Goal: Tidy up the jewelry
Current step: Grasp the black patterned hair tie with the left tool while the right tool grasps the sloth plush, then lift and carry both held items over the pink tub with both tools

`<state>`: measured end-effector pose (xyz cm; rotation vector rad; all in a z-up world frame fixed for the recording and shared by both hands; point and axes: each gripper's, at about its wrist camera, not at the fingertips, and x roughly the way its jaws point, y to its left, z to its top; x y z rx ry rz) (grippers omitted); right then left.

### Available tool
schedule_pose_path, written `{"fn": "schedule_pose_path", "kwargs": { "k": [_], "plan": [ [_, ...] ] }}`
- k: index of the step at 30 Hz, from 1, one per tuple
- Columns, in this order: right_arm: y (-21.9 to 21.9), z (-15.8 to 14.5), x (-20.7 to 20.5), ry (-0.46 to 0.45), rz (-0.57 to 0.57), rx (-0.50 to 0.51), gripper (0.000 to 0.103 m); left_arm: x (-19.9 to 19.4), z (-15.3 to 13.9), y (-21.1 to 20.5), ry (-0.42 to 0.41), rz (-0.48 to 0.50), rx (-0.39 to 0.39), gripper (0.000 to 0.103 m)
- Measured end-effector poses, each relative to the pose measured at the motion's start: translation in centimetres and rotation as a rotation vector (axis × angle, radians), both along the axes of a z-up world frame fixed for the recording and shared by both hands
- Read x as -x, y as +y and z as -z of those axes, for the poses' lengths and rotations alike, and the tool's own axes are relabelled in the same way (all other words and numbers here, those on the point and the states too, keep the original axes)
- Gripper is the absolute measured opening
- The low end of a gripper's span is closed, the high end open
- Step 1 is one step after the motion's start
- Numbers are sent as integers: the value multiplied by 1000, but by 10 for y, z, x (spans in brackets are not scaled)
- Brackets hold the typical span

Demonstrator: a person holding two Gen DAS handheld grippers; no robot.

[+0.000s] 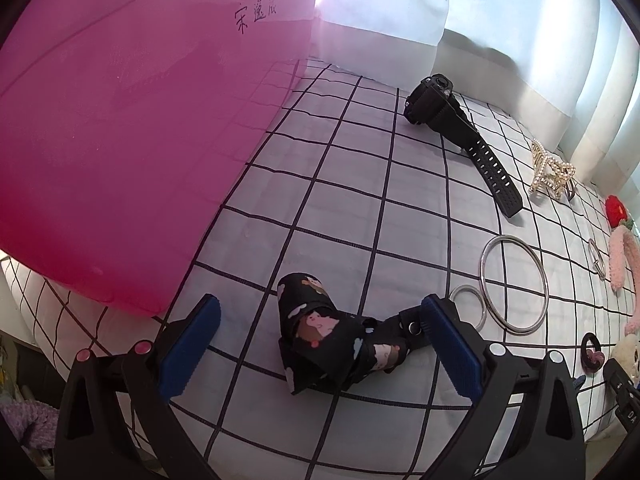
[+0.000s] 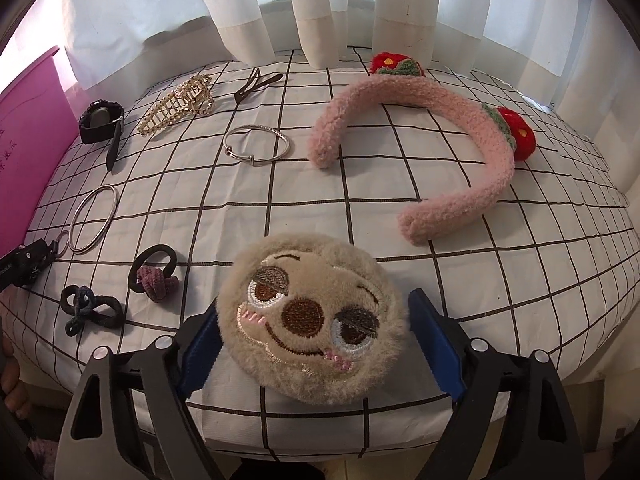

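Note:
My left gripper (image 1: 320,340) is open with its blue pads on either side of a black cartoon-print strap (image 1: 340,344) that lies on the checked cloth. The right pad touches the strap's snap end. My right gripper (image 2: 316,336) is open around a beige plush sloth-face clip (image 2: 312,320); the left pad touches its fur, the right pad stands just apart. A black watch (image 1: 452,120), a gold claw clip (image 1: 550,172) and two silver rings (image 1: 514,284) lie beyond the left gripper. A pink fuzzy headband (image 2: 452,152), a silver bangle (image 2: 258,146) and two hair ties (image 2: 154,274) lie ahead of the right gripper.
A large pink box (image 1: 120,120) stands close on the left of the left gripper. White curtains (image 2: 320,8) hang behind the checked table cloth (image 2: 280,208). A brown hair clip (image 2: 256,84) lies near the curtain. The table's front edge is just under both grippers.

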<state>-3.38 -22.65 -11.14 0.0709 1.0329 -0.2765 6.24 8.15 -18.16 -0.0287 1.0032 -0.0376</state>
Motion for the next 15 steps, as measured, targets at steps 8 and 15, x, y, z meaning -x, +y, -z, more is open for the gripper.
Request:
{"fn": "schedule_pose_path", "kwargs": {
  "k": [8,15],
  "plan": [
    [0,-3,1,-9,-27,-9,63,14,-10,-8,-33,44,31,38],
    [2,-9,6,-28,-61,-18,61,17,-18,-8,-27,62,73,19]
  ]
}}
